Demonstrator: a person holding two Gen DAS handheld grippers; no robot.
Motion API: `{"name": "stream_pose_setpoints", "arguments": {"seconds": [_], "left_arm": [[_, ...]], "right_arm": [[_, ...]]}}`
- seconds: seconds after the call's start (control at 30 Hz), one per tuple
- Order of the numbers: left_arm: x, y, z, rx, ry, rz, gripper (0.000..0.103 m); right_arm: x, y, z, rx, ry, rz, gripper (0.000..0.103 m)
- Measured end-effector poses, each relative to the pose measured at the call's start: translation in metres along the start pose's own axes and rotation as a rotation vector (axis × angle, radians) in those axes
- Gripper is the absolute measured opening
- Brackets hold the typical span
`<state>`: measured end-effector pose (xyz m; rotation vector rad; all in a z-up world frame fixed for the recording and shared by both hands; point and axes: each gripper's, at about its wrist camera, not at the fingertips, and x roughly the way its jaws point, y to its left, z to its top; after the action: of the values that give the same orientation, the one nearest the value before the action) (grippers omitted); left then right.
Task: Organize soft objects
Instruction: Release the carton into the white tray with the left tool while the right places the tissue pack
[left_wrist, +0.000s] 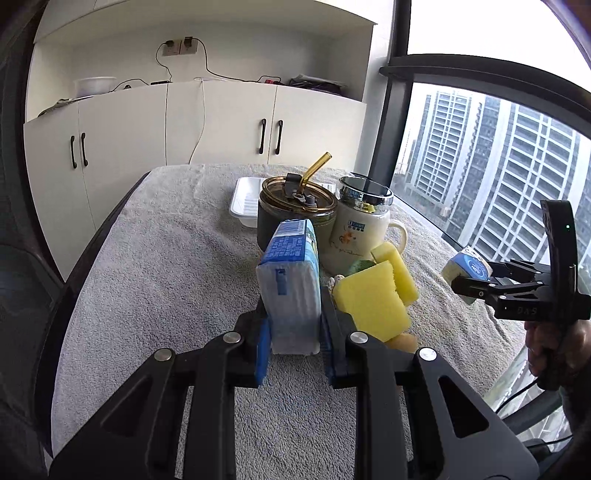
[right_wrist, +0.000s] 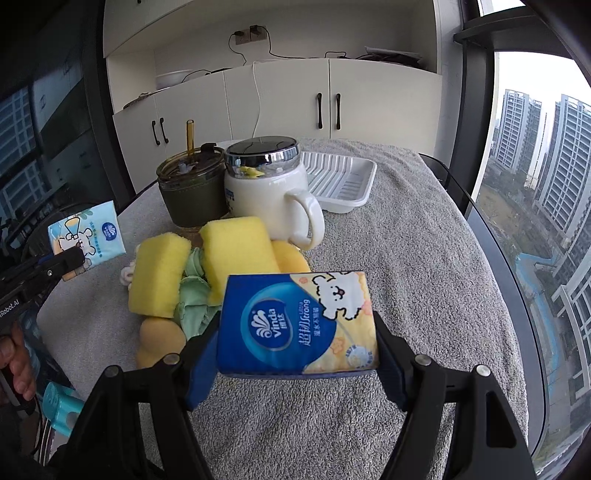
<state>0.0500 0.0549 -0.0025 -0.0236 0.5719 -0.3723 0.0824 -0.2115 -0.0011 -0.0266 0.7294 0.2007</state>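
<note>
My left gripper (left_wrist: 293, 328) is shut on a blue and white tissue pack (left_wrist: 291, 284), held on edge above the grey towel (left_wrist: 166, 258). It also shows in the right wrist view (right_wrist: 88, 232). My right gripper (right_wrist: 297, 354) is shut on a blue Vinda tissue pack (right_wrist: 295, 325), also seen in the left wrist view (left_wrist: 469, 267). Between them lie two yellow sponges (right_wrist: 236, 254) (right_wrist: 159, 273), a pale green cloth (right_wrist: 194, 291) and round yellow puffs (right_wrist: 159, 339) in a heap on the towel.
A dark tumbler with an amber straw (right_wrist: 192, 192) and a white lidded mug (right_wrist: 269, 188) stand behind the heap. A white ribbed tray (right_wrist: 340, 181) lies at the far end. A glass window wall runs along the table's right side.
</note>
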Motion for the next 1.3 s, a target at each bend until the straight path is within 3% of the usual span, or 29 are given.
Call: {"name": "stream_pose_setpoints", "arguments": {"seconds": [0.3,0.53,0.63,0.73,0.9,1.1,1.3], "left_arm": [[0.030,0.048,0.087,0.074,-0.063,0.069,0.021],[0.107,0.066,0.145,0.168,0.008,0.038,0.021],[0.147,0.070,0.160,0.192,0.069,-0.029,0.021],[0.186,0.070,0.166,0.214,0.127,-0.118,0.021],[0.248,0.067,0.169,0.228,0.234,-0.178,0.021],[0.294,0.065,0.162,0.264,0.316,-0.187,0.021],[0.309,0.059,0.152,0.300,0.364,-0.209,0.022]], "right_arm": [[0.011,-0.043,0.071,-0.054,-0.077,-0.048,0.075],[0.058,-0.068,0.132,-0.083,-0.061,-0.025,0.075],[0.084,-0.073,0.151,-0.109,-0.023,0.011,0.075],[0.114,-0.078,0.170,-0.132,0.011,0.047,0.075],[0.168,-0.085,0.199,-0.154,0.075,0.113,0.075],[0.226,-0.075,0.208,-0.244,0.164,0.148,0.075],[0.262,-0.069,0.205,-0.276,0.231,0.197,0.075]]}}
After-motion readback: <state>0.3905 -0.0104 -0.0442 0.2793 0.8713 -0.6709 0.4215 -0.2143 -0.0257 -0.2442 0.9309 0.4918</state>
